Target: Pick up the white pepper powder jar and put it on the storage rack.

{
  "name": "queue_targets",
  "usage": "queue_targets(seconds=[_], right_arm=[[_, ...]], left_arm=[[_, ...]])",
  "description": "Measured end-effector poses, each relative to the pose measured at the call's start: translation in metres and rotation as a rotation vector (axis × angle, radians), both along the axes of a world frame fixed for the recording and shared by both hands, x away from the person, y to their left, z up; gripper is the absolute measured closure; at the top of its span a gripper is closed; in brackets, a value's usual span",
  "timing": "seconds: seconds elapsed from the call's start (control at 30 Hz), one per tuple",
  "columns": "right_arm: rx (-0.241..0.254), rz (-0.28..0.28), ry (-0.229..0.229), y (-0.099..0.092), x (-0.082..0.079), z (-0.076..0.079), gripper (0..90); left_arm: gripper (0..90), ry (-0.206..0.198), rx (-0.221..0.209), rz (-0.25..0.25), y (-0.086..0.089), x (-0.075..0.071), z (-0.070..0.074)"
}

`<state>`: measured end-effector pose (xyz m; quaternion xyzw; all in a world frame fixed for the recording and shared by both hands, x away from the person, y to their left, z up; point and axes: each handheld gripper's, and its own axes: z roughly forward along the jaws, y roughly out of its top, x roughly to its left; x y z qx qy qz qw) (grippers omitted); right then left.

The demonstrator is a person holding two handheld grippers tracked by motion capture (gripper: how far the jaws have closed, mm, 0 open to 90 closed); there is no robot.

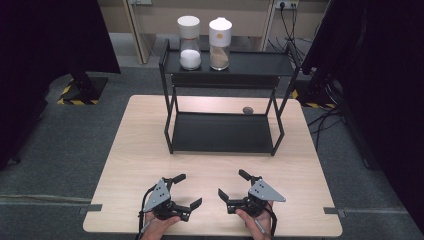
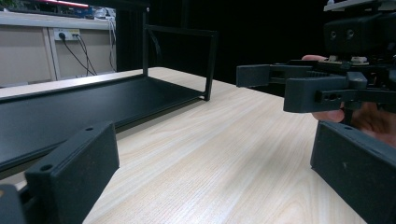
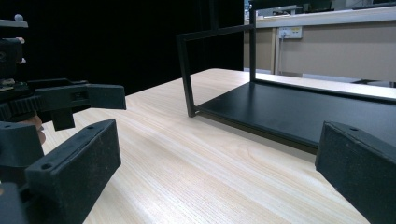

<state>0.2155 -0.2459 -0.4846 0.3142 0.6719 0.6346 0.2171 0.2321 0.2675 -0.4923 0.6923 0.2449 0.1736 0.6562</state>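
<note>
Both grippers sit low at the near edge of the table [image 1: 130, 150], well apart from each other. The left gripper [image 1: 183, 190] has its jaws spread wide with nothing between them, and the right gripper [image 1: 233, 185] is the same, spread and empty. Each is held by a hand cut off at the bottom of the high view, so only knuckles and a bit of forearm show.

Nearest thing ahead of them is the black rack [image 1: 222, 132], standing mid-table; its lower shelf is bare. In the left gripper view the rack [image 2: 70, 105] runs off the left edge, top shelf out of frame; the right gripper [image 2: 299, 86] shows at the right, partly cut off. In the right gripper view the rack [image 3: 299, 109] runs off to the right, with the left gripper [image 3: 70, 100] at the left.

On the top shelf stand two jars side by side: white-filled jar [image 1: 189, 44] and tan-filled jar [image 1: 220, 44]. Contents are too small to identify.

A small grey object [image 1: 247, 110] lies on the table behind the rack, partly screened by the frame; I can't tell what it is.
</note>
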Motion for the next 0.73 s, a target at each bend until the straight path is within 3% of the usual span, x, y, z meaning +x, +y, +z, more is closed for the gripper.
queue_targets(seconds=[0.73], right_arm=[[0.000,0.001,0.008,-0.0001,0.0009,-0.0010,0.4]], left_arm=[[0.5,0.000,0.003,0.004,0.0000,0.0000,0.0001]])
